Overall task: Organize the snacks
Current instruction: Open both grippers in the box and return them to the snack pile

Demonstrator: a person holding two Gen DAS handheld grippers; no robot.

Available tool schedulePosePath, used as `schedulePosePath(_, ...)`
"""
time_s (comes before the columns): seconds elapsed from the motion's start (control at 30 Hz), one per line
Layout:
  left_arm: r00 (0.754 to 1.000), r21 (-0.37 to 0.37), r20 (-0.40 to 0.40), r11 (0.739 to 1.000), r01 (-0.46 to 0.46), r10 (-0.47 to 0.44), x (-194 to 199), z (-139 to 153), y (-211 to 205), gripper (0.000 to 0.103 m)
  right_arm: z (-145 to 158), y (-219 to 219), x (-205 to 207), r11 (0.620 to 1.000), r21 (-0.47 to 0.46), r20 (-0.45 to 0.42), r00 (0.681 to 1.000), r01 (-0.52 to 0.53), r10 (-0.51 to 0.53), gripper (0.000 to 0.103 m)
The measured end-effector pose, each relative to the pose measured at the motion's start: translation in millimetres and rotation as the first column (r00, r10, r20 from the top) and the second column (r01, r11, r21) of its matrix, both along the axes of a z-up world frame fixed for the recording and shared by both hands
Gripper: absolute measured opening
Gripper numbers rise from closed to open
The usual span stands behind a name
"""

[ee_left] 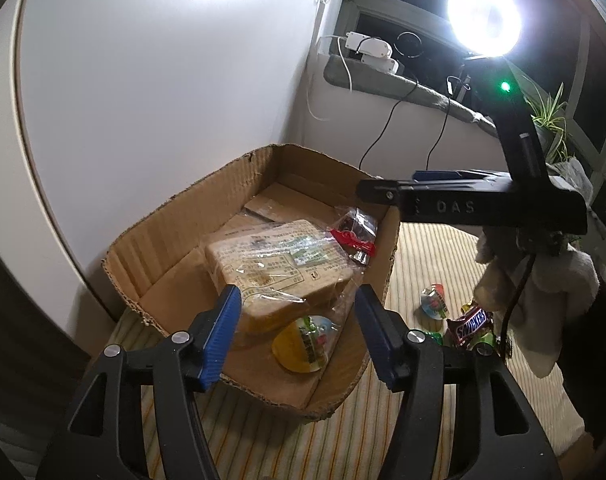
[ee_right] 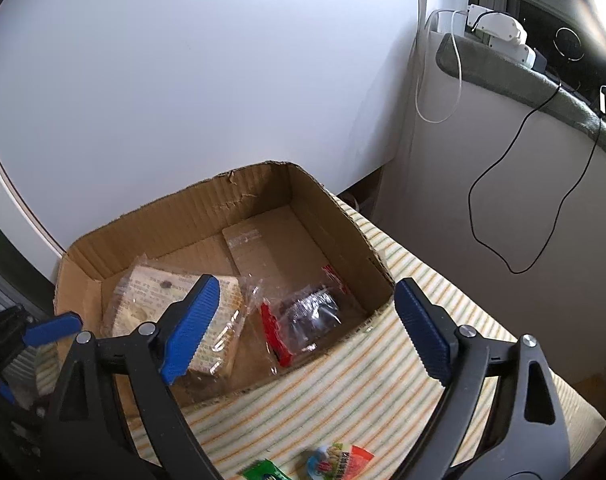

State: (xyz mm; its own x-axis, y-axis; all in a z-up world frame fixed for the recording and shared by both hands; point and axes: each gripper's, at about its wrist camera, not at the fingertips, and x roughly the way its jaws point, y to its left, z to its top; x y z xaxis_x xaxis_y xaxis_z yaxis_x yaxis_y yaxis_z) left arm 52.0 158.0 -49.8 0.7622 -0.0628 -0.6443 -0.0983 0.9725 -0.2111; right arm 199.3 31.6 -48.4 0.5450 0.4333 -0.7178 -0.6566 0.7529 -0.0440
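An open cardboard box [ee_left: 183,216] [ee_right: 243,200] stands on a striped cloth. In it lie a bagged loaf of bread [ee_left: 271,256] [ee_right: 143,292], a clear bag with a red seal [ee_left: 355,228] [ee_right: 307,312] and a yellow jelly cup [ee_left: 303,344]. My left gripper [ee_left: 297,300] is open over the box's near side, its pads on either side of the loaf's bag without pressing it. My right gripper [ee_right: 305,292] is open wide above the red-sealed bag and holds nothing. The left wrist view shows it from the side, over the box's right wall.
Loose on the cloth right of the box are a Snickers bar [ee_left: 469,326], a jelly cup [ee_left: 433,302] [ee_right: 335,460] and a green packet [ee_right: 263,472]. A bright lamp [ee_left: 483,16] glares. Behind is a window ledge [ee_right: 543,80] with white devices and dangling cables. A fleecy sleeve [ee_left: 543,288] is at right.
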Motion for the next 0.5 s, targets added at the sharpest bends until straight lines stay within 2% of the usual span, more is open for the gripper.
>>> schedulePosePath(0.23,1.000,-0.002,0.008,1.000,0.011,-0.011,-7.3,3.5,-9.0,0.059,3.7,-17.8,-11.2,0.996,-0.071,0.067,0.996,0.062,-0.057,0.091)
schedulePosePath(0.5,0.997,0.006,0.036,0.998,0.068,-0.068,-16.4,7.9,-36.2,0.059,8.0,-62.2,-27.4,0.988,-0.102,0.077,0.991,0.117,-0.109,0.091)
